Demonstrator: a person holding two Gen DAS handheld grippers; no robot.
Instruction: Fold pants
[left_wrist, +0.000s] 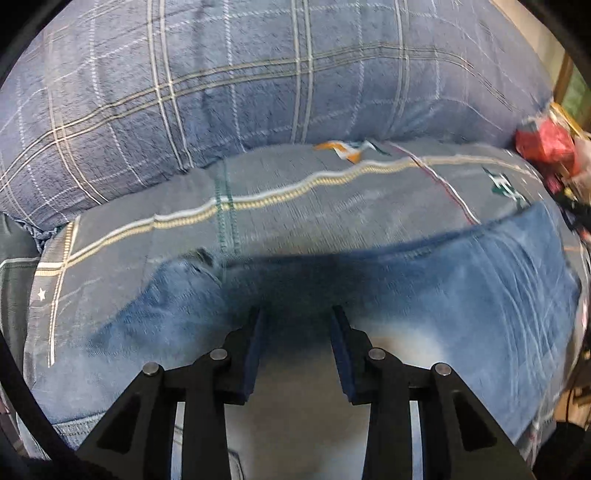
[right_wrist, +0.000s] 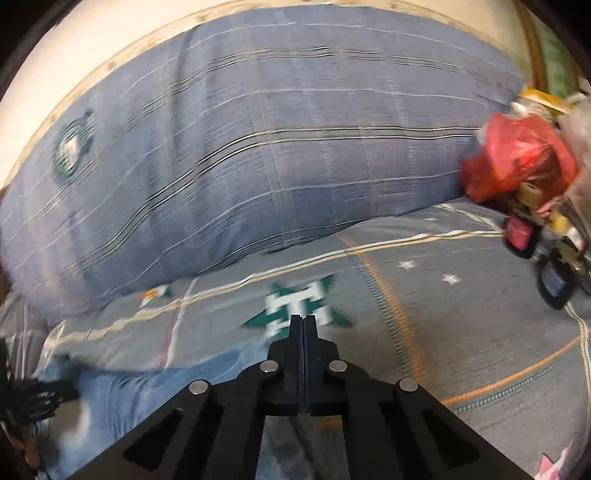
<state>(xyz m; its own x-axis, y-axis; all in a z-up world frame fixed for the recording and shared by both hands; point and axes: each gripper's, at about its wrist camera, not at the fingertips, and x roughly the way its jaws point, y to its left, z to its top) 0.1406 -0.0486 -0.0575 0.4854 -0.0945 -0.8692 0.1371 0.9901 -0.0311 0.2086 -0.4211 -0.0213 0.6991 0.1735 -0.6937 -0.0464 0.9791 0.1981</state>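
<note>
Bed surface: grey-blue patterned bedsheet (right_wrist: 461, 332) with stripes, small stars and a green-white emblem (right_wrist: 299, 306). A large blue plaid pillow (left_wrist: 258, 81) lies across the far side. A red plastic bag (right_wrist: 517, 158) and assorted clutter sit at the right edge; items there are too blurred to identify.

Blue denim jeans (left_wrist: 498, 295) are spread on the sheet just in front of the pillow and fill the lower half of the left wrist view. In the right wrist view they show only at lower left, beside and under the claw body.

Left gripper (left_wrist: 298, 314): jaws partly open, angled down over the jeans. Nothing is visibly between the pads; the tips sit in shadow over the denim, so I can't tell if they touch it.

Right gripper (right_wrist: 303, 321): jaws fully closed, pads pressed together, nothing visible between them. Tips are over the bedsheet at the emblem, past the jeans' edge.

Both views are motion-blurred.
</note>
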